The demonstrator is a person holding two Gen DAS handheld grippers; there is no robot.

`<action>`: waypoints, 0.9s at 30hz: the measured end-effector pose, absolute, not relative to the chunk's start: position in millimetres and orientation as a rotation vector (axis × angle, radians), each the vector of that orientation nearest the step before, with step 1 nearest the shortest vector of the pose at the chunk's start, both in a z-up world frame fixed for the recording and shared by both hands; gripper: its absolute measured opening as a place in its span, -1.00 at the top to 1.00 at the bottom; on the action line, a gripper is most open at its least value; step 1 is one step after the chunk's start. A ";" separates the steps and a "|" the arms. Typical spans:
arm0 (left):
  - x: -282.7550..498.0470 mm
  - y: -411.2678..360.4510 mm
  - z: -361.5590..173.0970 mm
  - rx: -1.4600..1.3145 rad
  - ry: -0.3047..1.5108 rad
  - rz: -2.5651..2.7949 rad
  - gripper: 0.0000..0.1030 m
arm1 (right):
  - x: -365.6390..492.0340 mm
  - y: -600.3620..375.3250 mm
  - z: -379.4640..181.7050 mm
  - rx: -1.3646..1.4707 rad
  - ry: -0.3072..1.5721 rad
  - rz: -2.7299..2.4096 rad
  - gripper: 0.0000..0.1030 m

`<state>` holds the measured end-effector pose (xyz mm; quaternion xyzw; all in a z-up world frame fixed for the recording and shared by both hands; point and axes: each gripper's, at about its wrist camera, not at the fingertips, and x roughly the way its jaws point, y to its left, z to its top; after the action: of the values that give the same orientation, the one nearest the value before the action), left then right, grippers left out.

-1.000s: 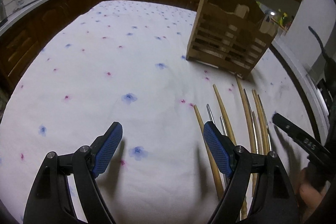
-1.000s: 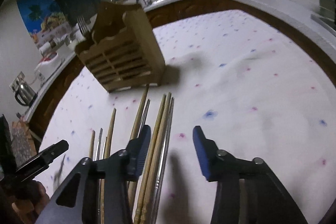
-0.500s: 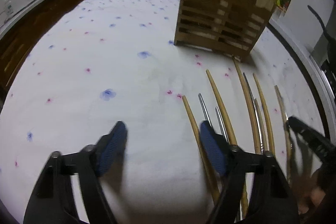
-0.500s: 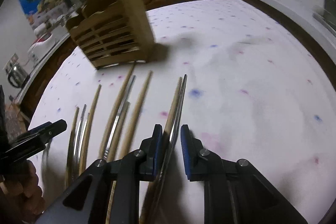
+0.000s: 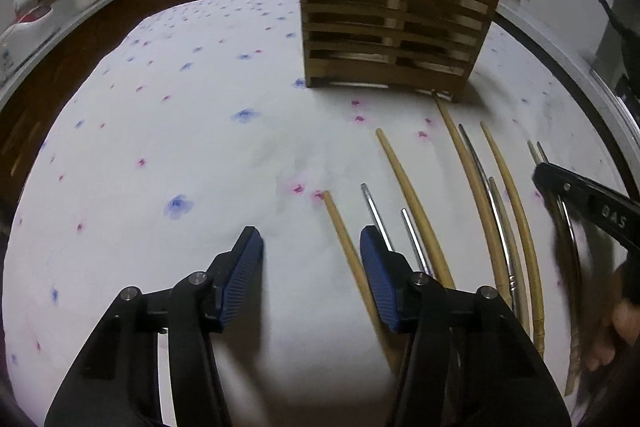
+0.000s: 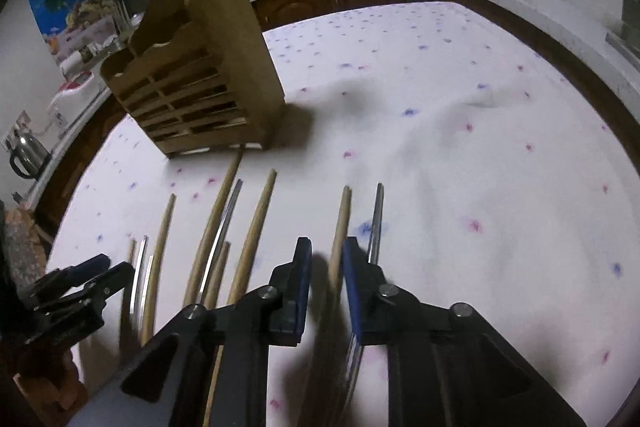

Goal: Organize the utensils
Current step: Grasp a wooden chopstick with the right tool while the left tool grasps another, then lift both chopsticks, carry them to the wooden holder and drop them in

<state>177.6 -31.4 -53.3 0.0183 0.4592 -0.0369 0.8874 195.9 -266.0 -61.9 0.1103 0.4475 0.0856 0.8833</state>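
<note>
Bamboo and steel chopsticks (image 5: 404, 187) lay fanned at lower right, before the slatted wooden holder (image 5: 394, 27). Left gripper (image 5: 311, 255), half open and empty, had been narrowing beside the leftmost stick. Right gripper (image 6: 325, 267) had been closing since a second earlier, now nearly shut around one bamboo chopstick (image 6: 341, 223), grip unconfirmed, a pairing only the right-wrist view revealed.

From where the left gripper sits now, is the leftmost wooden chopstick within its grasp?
Probably yes: the leftmost wooden chopstick lies just inside the left gripper, whose jaws have been closing, by its right pad, nothing covering it.
</note>
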 end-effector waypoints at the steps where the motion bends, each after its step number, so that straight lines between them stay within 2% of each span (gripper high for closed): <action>1: 179.0 -31.6 -53.2 0.038 0.953 -0.082 0.05 | 198.1 -265.0 -61.8 0.220 0.933 0.178 0.72; 4: 183.5 -34.8 -52.5 0.049 0.945 -0.103 0.38 | 204.1 -261.1 -62.1 0.183 0.931 0.175 0.72; 6: 184.7 -37.2 -52.4 0.056 0.939 -0.117 0.71 | 207.7 -259.1 -62.9 0.164 0.929 0.175 0.73; 7: 184.9 -37.9 -52.5 0.060 0.936 -0.119 0.77 | 208.2 -258.0 -63.0 0.149 0.926 0.172 0.76; 13: 183.3 -22.7 -49.6 -0.039 0.943 -0.145 0.90 | 206.7 -258.4 -62.2 0.150 0.920 0.177 0.87; 27: 145.0 11.1 11.8 -0.198 0.839 -0.235 0.92 | 159.0 -264.2 0.3 0.315 0.776 0.296 0.90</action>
<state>145.0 11.1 11.8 -0.0960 0.4058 -0.1137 0.9018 159.0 -264.2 0.3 0.1522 0.3756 0.1430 0.9029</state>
